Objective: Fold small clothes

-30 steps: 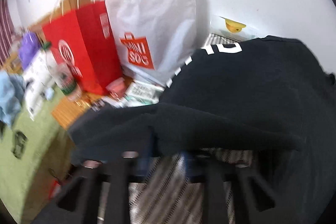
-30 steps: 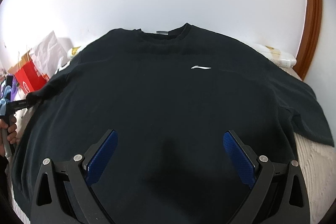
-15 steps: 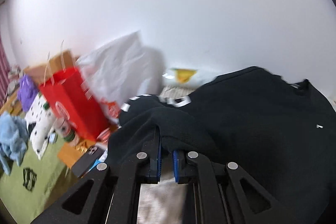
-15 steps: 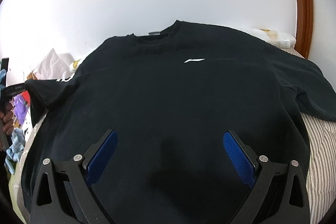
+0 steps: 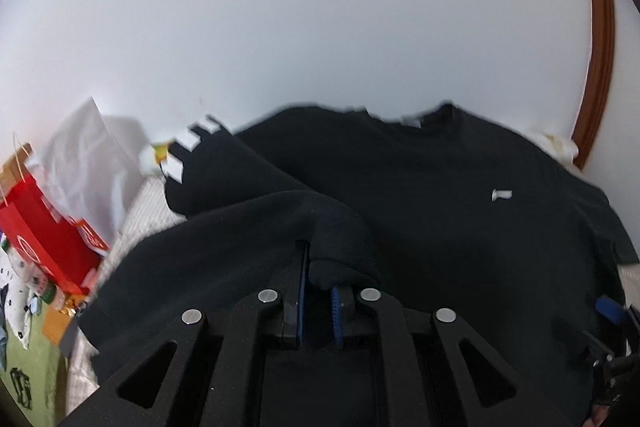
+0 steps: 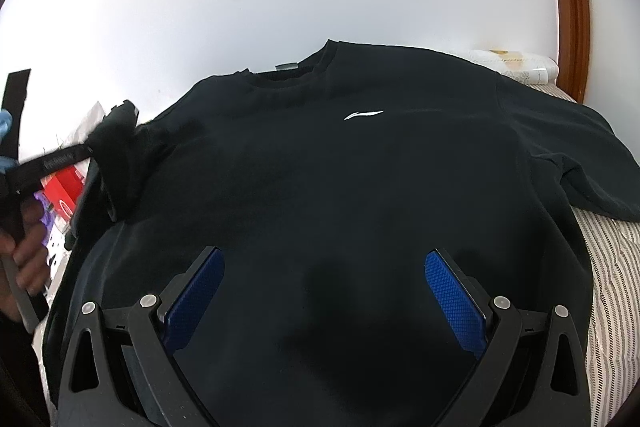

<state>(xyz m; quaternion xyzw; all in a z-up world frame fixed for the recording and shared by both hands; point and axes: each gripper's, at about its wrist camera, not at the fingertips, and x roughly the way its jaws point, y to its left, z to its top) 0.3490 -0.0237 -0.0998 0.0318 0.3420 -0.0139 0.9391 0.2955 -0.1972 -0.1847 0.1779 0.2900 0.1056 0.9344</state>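
The black shirt (image 6: 360, 179) lies spread on the striped bed (image 6: 608, 259), its sleeve pinched by the left gripper (image 5: 318, 291), while the right gripper (image 6: 324, 291) hangs spread wide over the shirt's hem.

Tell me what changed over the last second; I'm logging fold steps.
The left gripper, jaws shut on the black T-shirt's sleeve, carried it up and inward over the shirt body. The right gripper stayed open above the hem, and the rest of the shirt stayed flat.
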